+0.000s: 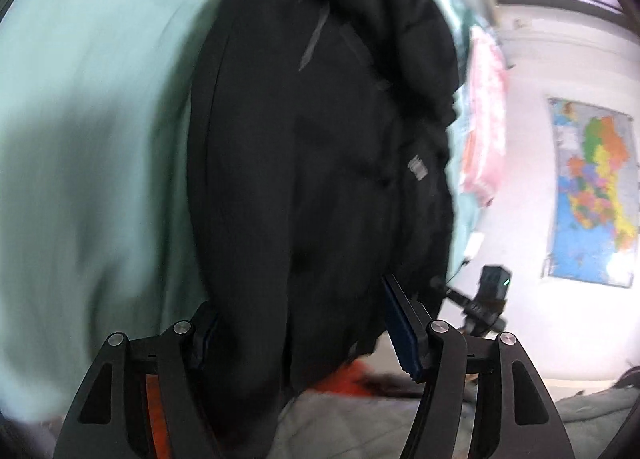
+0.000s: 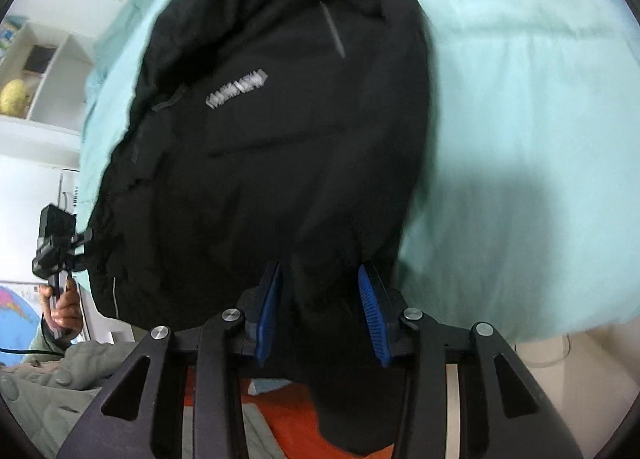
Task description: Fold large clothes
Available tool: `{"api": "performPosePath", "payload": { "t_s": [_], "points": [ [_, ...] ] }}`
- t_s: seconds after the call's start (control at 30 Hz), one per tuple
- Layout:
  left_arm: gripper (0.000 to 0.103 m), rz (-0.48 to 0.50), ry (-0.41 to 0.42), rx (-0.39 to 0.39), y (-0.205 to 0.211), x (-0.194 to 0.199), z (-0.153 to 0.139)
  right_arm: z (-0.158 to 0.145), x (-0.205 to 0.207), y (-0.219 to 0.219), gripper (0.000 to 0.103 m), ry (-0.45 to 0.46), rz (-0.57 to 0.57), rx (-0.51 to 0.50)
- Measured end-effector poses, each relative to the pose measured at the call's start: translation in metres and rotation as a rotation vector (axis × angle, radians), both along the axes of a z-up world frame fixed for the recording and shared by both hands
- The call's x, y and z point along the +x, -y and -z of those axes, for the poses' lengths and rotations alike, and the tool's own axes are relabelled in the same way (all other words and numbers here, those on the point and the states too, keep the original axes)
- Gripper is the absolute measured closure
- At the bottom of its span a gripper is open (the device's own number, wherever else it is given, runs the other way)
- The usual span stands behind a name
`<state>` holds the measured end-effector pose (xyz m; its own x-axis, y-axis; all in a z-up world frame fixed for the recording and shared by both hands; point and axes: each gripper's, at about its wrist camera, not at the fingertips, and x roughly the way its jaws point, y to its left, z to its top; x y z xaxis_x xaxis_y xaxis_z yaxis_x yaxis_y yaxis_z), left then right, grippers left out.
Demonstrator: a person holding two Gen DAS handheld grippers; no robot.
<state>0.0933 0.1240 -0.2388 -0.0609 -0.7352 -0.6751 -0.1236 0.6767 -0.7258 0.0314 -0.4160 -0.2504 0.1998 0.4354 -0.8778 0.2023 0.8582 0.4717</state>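
Observation:
A large black jacket (image 1: 320, 147) with a grey logo lies across a mint-green bed sheet (image 1: 88, 107). It also fills the right wrist view (image 2: 272, 131). My left gripper (image 1: 304, 319) has thick folds of the jacket's hem between its blue-padded fingers (image 1: 400, 323). My right gripper (image 2: 320, 299) is clamped on another bunch of the hem between its blue pads (image 2: 370, 311). The left gripper (image 2: 56, 243) also shows in the right wrist view, held in a hand at the jacket's left edge. The right gripper (image 1: 486, 299) shows in the left wrist view beside the jacket.
The sheet (image 2: 520, 119) spreads to the right. A map poster (image 1: 592, 195) hangs on the white wall. A pink cloth (image 1: 484, 107) lies at the bed's far side. White shelves (image 2: 44, 75) stand at left. Orange cloth (image 2: 288, 423) and grey-green quilted fabric (image 2: 52, 387) are below.

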Motion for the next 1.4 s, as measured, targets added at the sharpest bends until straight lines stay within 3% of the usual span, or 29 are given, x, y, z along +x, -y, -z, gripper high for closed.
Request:
{"api": "performPosePath", "payload": {
  "t_s": [0.1, 0.2, 0.23, 0.27, 0.3, 0.4, 0.57, 0.67, 0.73, 0.87, 1.1, 1.27, 1.4],
  "points": [
    [0.035, 0.039, -0.071, 0.008, 0.004, -0.021, 0.014, 0.019, -0.025, 0.005, 0.057, -0.079, 0.025, 0.025],
    [0.038, 0.078, -0.084, 0.054, 0.010, -0.029, 0.020, 0.039, -0.047, 0.008, 0.056, -0.165, 0.029, 0.081],
    [0.045, 0.068, -0.073, 0.052, 0.012, -0.029, 0.018, 0.044, -0.049, 0.006, 0.056, -0.174, 0.032, 0.100],
    [0.072, 0.062, -0.051, 0.034, 0.014, -0.026, 0.013, 0.043, -0.050, 0.006, 0.057, -0.157, 0.045, 0.110],
    [0.090, 0.066, -0.033, 0.034, 0.016, -0.021, 0.009, 0.040, -0.048, 0.005, 0.060, -0.139, 0.059, 0.119],
    [0.090, 0.078, 0.040, 0.017, 0.020, -0.007, -0.015, 0.013, -0.038, 0.017, 0.083, -0.036, 0.113, 0.149],
    [0.090, 0.021, 0.125, -0.158, 0.014, 0.030, -0.060, -0.046, -0.011, 0.032, 0.084, 0.111, 0.113, 0.126],
    [0.090, -0.068, 0.182, -0.280, -0.001, 0.055, -0.087, -0.069, 0.011, 0.039, 0.084, 0.167, 0.130, 0.164],
    [0.090, -0.114, 0.222, -0.316, -0.004, 0.070, -0.104, -0.084, 0.025, 0.042, 0.084, 0.206, 0.151, 0.190],
    [0.089, -0.126, 0.326, -0.291, -0.003, 0.109, -0.139, -0.126, 0.054, 0.065, 0.084, 0.310, 0.170, 0.227],
    [0.089, -0.177, 0.475, -0.293, -0.004, 0.187, -0.184, -0.199, 0.160, 0.077, 0.084, 0.460, 0.153, 0.178],
    [0.085, -0.235, 0.479, -0.215, -0.003, 0.249, -0.179, -0.208, 0.234, 0.088, 0.079, 0.450, 0.181, 0.140],
    [0.084, -0.238, 0.438, -0.113, 0.012, 0.309, -0.145, -0.176, 0.299, 0.088, 0.079, 0.376, 0.208, 0.062]
  ]
}}
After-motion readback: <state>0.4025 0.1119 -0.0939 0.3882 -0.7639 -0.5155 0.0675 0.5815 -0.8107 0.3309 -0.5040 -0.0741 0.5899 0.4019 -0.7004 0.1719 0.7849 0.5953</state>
